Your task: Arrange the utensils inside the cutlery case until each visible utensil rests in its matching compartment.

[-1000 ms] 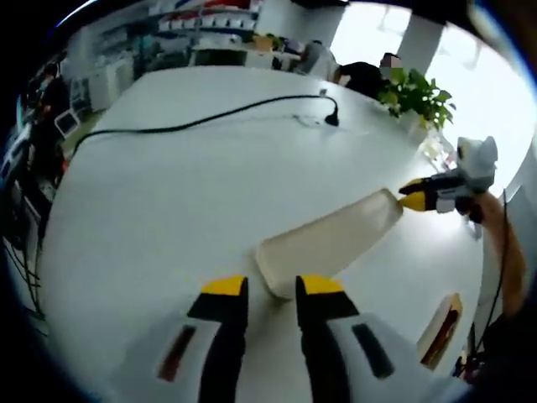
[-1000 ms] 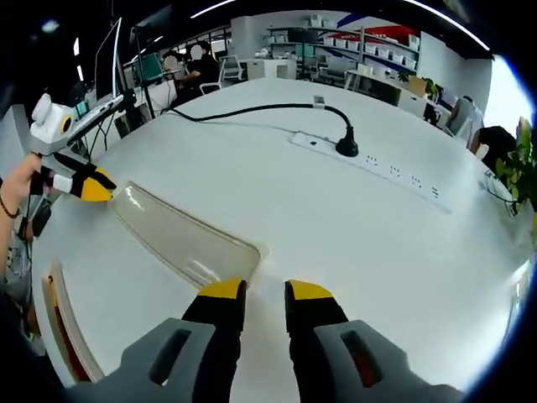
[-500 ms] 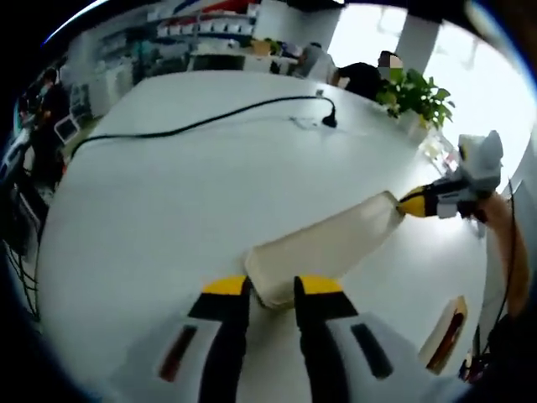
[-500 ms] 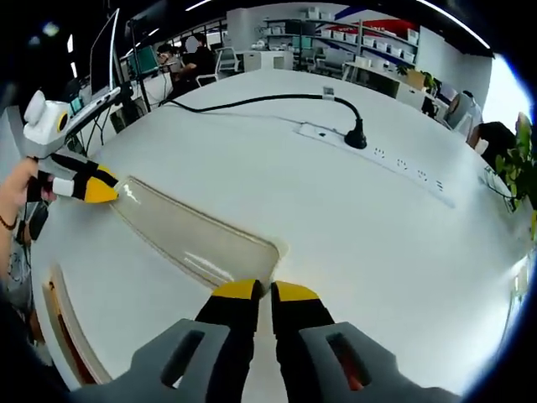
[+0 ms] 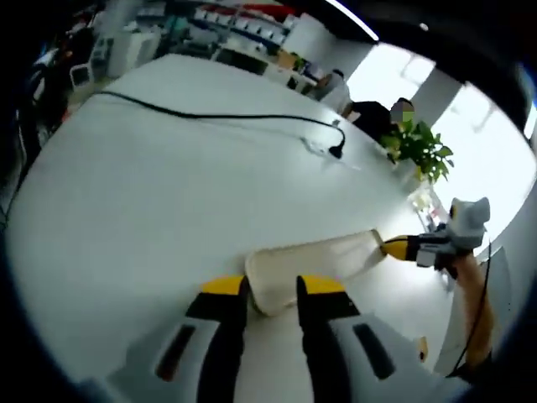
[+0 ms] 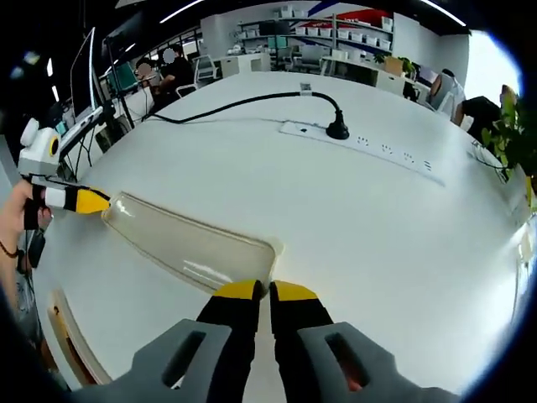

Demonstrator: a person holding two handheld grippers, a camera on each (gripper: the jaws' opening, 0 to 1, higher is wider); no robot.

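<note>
I grip the clear lid (image 6: 189, 245), out on the white worktop (image 6: 352, 218), at both ends, my right tool (image 6: 257, 290) pinched shut on one rim and my left tool (image 5: 261, 286) straddling the other, probably to carry it level toward the wooden tray (image 6: 71, 344) at the worktop's edge.

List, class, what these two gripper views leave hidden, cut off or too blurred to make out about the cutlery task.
- Left gripper view: the translucent lid has its near end hidden behind the left gripper.
- Right gripper view: the lid's near corner sits behind the right gripper; actual contact is unclear.
- Right gripper view: the wooden case is cut off by the edge, so its compartments and utensils cannot be read.
- Left gripper view: the case is a tiny sliver.
</note>
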